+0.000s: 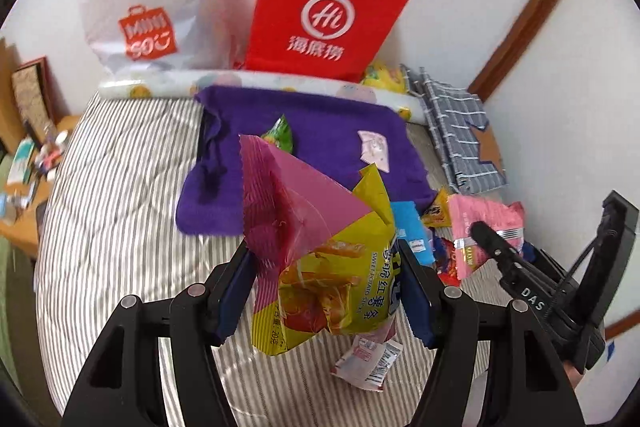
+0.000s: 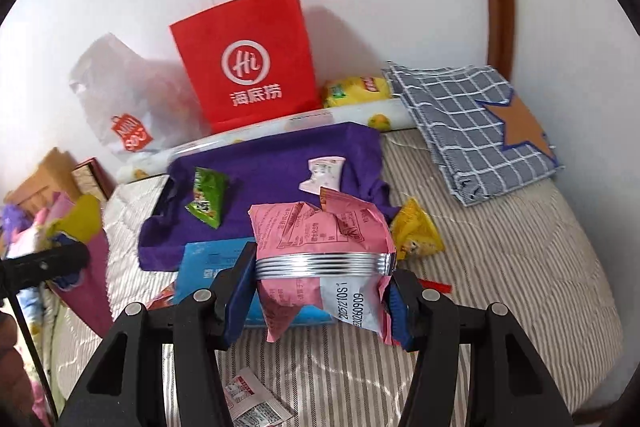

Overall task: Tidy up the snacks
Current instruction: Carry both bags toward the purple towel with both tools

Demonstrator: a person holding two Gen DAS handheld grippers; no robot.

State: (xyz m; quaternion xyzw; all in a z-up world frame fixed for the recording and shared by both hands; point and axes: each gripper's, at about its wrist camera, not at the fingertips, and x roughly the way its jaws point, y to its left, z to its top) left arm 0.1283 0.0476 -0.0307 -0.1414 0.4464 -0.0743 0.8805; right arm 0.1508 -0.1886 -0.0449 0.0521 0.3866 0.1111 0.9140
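Left gripper (image 1: 326,291) clamped on a yellow-and-magenta sweet potato stick packet (image 1: 320,255), held above the striped bedspread (image 1: 120,207). Right gripper (image 2: 322,291) pinching a pink snack packet (image 2: 320,247) over a blue box (image 2: 208,267). On the purple cloth (image 2: 272,163) beyond: a green snack packet (image 2: 208,197) and a small white-and-pink packet (image 2: 324,173), well apart, before the red Haidilao paper bag (image 2: 248,67).

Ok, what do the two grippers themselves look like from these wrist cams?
Both match: the left gripper and right gripper have glossy black plastic linkage arms with triangular cut-outs and round silver pivot pins. Their fingers carry dark blue pads. In the left view the right gripper appears from the side, black, with white "DAS" lettering and a thin black cable. No sleeves show.
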